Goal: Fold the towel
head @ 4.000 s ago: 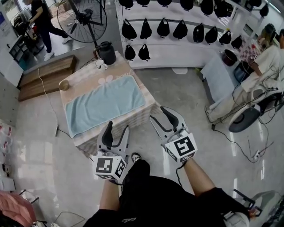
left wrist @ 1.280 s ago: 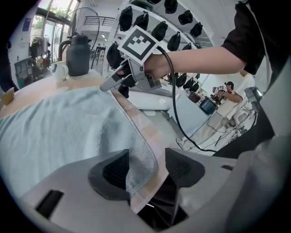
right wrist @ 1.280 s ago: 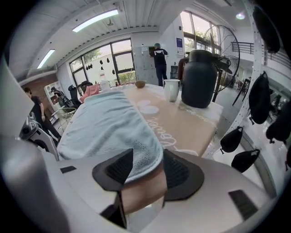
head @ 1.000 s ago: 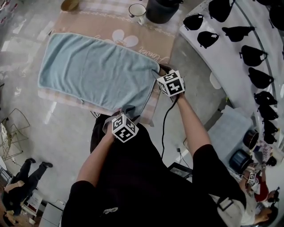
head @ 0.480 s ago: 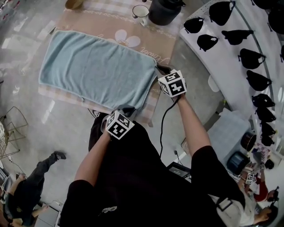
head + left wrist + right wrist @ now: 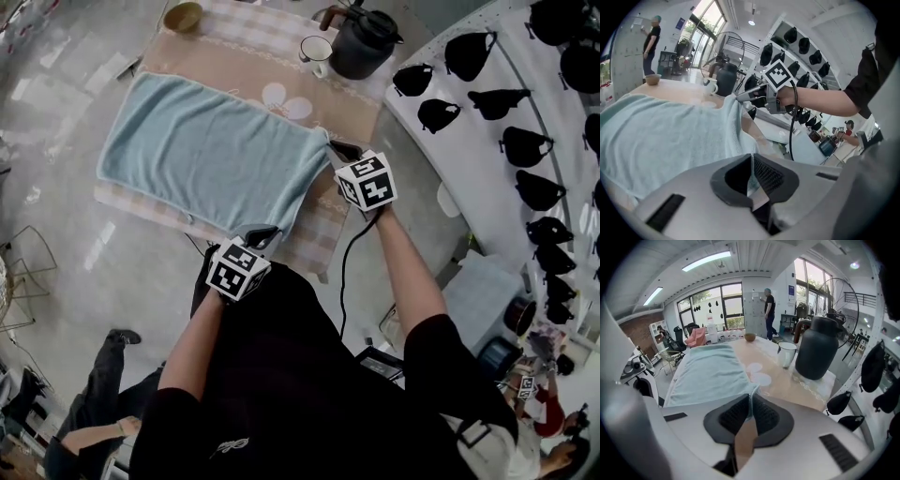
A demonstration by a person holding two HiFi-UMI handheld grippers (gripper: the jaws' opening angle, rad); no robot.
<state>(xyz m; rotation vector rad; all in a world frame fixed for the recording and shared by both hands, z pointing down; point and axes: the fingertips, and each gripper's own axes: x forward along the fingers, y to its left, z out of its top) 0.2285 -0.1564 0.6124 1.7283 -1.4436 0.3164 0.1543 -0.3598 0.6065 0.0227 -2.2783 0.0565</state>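
Note:
A light blue towel (image 6: 206, 150) lies spread on the beige-clothed table (image 6: 347, 103). My left gripper (image 6: 261, 234) is shut on the towel's near left corner; in the left gripper view the cloth (image 6: 661, 140) runs in between the closed pads. My right gripper (image 6: 333, 147) is shut on the near right corner, and the right gripper view shows the towel (image 6: 712, 373) pinched between its pads. Both sets of jaws have just been closing onto the cloth. The gripped edge hangs slightly above the table. From the left gripper view, the right gripper (image 6: 740, 96) appears beyond the raised edge.
At the table's far end stand a black kettle (image 6: 366, 47), a white mug (image 6: 317, 52) and a small bowl (image 6: 183, 16). A curved white wall of black caps (image 6: 525, 141) rises on the right. A person (image 6: 94, 412) stands on the floor at lower left.
Both grippers have shut on the towel's near corners and risen, lifting that edge a little off the table. The left gripper has also rolled.

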